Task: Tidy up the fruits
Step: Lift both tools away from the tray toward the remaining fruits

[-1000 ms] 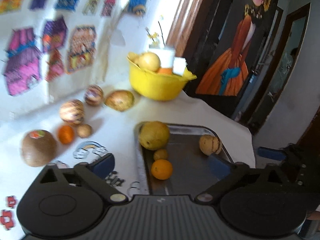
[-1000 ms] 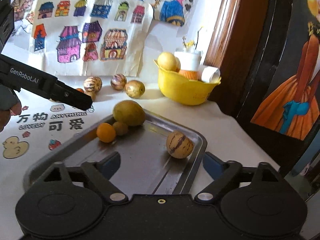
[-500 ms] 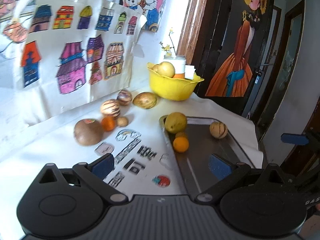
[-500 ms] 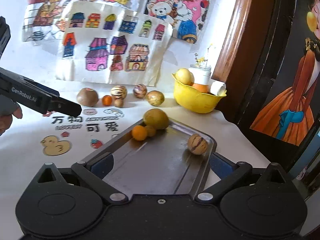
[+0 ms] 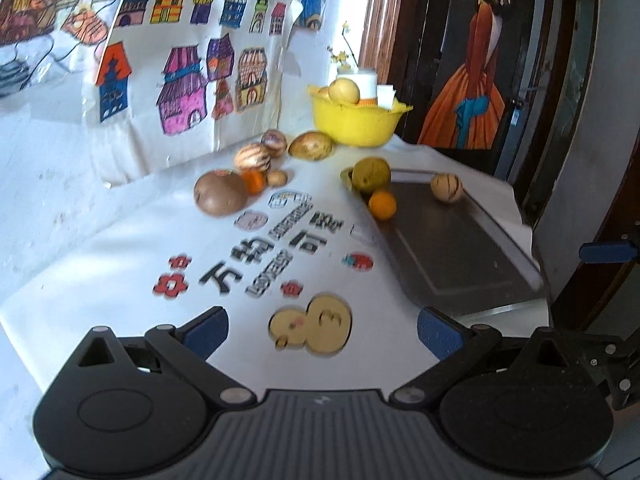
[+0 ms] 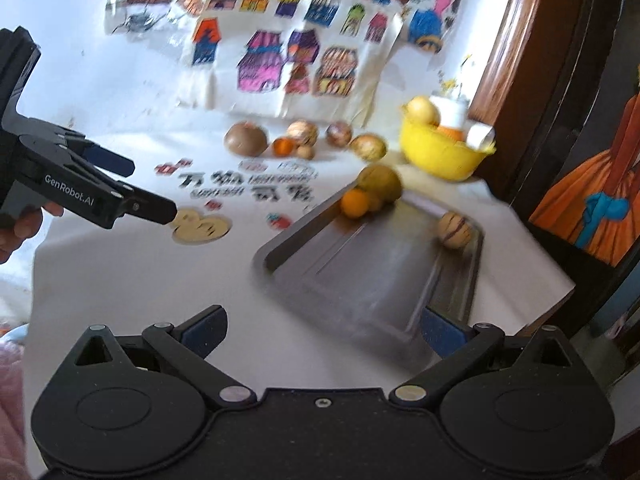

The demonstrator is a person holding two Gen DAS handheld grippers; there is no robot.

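A grey metal tray (image 6: 360, 276) lies on the white cloth, also in the left wrist view (image 5: 464, 256). At its far end sit a large green-yellow fruit (image 6: 380, 182), an orange (image 6: 354, 202) and a striped melon (image 6: 454, 230). Beyond it on the cloth lie a brown round fruit (image 5: 220, 192), a small orange (image 5: 253, 181), two striped fruits (image 5: 252, 157) and a mottled oval fruit (image 5: 310, 145). My left gripper (image 5: 322, 332) is open over the printed cloth, well short of the fruit. Empty and open, my right gripper (image 6: 322, 332) hangs before the tray's near edge.
A yellow bowl (image 5: 352, 120) with a pale fruit and a white cup stands at the back by the wooden door frame. Children's drawings (image 6: 296, 60) cover the wall behind. The table edge drops off right of the tray. A hand (image 6: 24, 224) holds the left gripper (image 6: 140, 188).
Both grippers have drawn back from the tray, so the fruits look smaller and farther. The right jaws spread a little wider. No fruit has moved.
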